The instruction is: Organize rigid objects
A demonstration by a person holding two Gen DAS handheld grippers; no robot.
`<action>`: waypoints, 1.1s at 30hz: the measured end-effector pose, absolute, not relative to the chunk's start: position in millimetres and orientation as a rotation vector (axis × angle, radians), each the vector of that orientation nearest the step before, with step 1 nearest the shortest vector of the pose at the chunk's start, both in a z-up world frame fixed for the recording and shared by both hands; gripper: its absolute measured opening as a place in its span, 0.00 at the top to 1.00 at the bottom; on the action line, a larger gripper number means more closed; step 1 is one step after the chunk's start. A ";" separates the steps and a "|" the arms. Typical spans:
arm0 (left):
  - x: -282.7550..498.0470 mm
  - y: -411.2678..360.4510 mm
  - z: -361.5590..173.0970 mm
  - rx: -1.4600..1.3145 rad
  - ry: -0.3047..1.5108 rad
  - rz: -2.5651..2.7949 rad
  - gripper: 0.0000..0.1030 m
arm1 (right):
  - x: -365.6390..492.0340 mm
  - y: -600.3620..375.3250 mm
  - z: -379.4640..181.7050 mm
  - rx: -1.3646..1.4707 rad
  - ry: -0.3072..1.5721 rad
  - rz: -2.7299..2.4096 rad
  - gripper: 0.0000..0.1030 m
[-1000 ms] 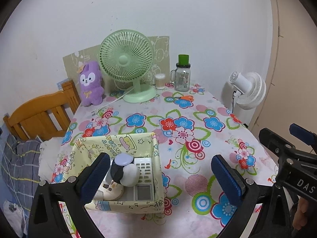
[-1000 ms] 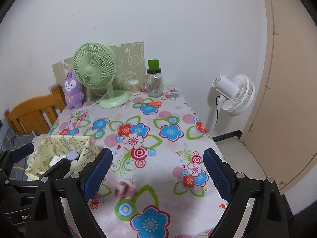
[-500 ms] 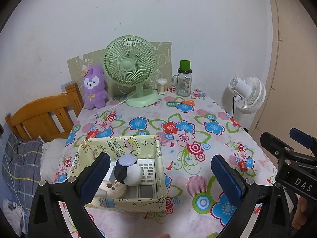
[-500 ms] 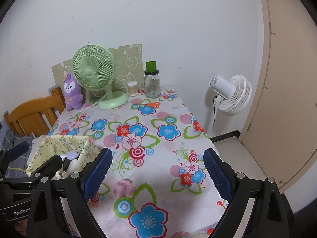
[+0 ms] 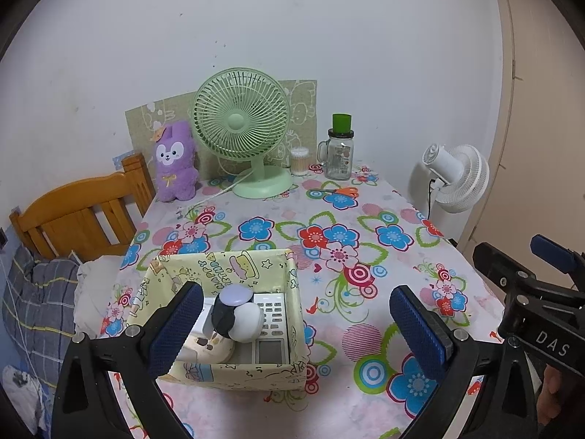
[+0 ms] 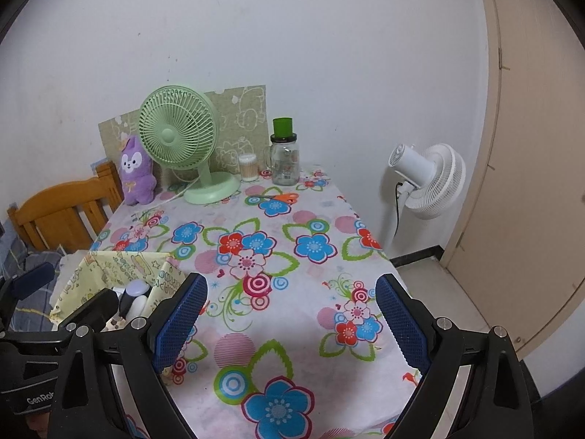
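A yellow patterned box (image 5: 252,269) stands near the front left of the flowered table (image 5: 365,252). Inside it lie a white keypad device (image 5: 271,320), a black-and-white round toy with a lilac cap (image 5: 236,314) and a small cream item (image 5: 208,347). My left gripper (image 5: 296,329) hovers open above the box's near side, holding nothing. My right gripper (image 6: 290,323) is open over the table's front middle, to the right of the box (image 6: 120,261), also holding nothing. Orange-handled scissors (image 5: 345,192) lie at the back of the table.
At the table's back stand a green desk fan (image 5: 243,128), a purple plush (image 5: 175,162), a cotton-swab jar (image 5: 299,161) and a glass jar with a green lid (image 5: 340,152). A white floor fan (image 6: 427,179) stands right of the table, a wooden chair (image 5: 84,212) left, a beige door (image 6: 530,168) far right.
Both grippers have drawn back and risen a little, so the table and box look farther off. Both stay open and the box contents have not shifted.
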State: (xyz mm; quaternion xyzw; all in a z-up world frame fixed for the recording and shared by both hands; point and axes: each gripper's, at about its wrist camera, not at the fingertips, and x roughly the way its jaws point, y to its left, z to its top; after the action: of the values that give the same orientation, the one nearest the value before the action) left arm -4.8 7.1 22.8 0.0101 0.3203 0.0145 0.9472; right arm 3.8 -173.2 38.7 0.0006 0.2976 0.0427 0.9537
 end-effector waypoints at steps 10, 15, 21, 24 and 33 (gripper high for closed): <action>-2.4 11.4 22.6 0.005 0.653 0.037 0.00 | 9.0 -172.7 38.9 0.002 0.611 0.098 0.08; -0.7 12.5 21.1 -0.005 0.658 0.028 0.00 | 10.7 -171.6 38.8 -0.005 0.605 0.089 0.08; 0.1 11.7 21.7 0.001 0.648 0.029 0.00 | 11.5 -172.0 38.5 0.007 0.603 0.089 0.08; 1.5 11.6 21.2 -0.002 0.644 0.031 0.00 | 12.8 -172.5 38.7 0.007 0.600 0.083 0.08; 5.4 16.2 19.3 -0.033 0.668 0.004 0.00 | 13.5 -170.7 39.1 0.011 0.590 0.074 0.08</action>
State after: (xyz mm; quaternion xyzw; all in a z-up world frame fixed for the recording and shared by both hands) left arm 5.4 16.2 19.3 -0.0162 0.3276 0.0021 0.9447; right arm 13.5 -170.7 39.1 0.0055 0.2908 0.0366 0.9561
